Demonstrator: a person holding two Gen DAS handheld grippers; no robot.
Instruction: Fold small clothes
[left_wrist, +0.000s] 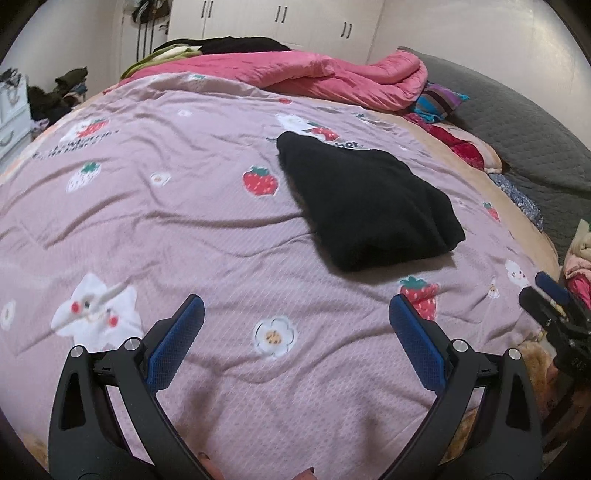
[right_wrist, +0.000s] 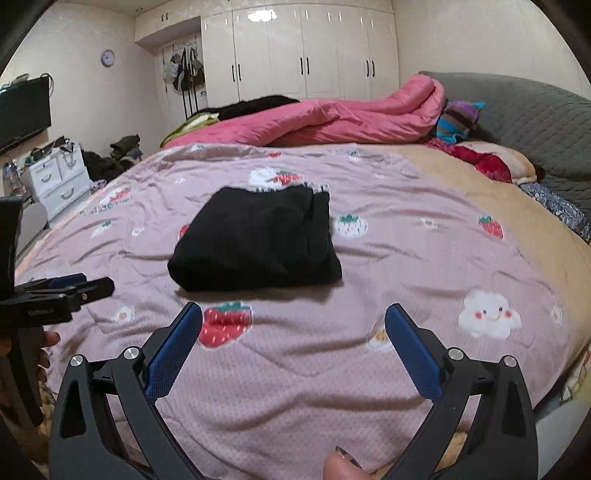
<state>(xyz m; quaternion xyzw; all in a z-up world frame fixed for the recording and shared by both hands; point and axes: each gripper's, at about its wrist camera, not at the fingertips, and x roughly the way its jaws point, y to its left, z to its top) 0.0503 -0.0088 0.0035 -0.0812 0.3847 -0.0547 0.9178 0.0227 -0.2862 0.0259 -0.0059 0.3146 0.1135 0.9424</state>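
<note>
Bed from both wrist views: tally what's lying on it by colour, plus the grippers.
Black folded garment: 1
Pink quilt: 1
Mauve strawberry-print cover: 1
Grippers, jaws open: 2, left gripper, right gripper
Total: 5

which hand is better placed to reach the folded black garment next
Right, probably. The black garment lies almost straight ahead of the open right hand-held gripper, while it sits off to the right of the open left hand-held gripper.

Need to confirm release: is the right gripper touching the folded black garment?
Apart. The right wrist view shows the open right gripper short of the folded black garment, pink bedspread between them.
</note>
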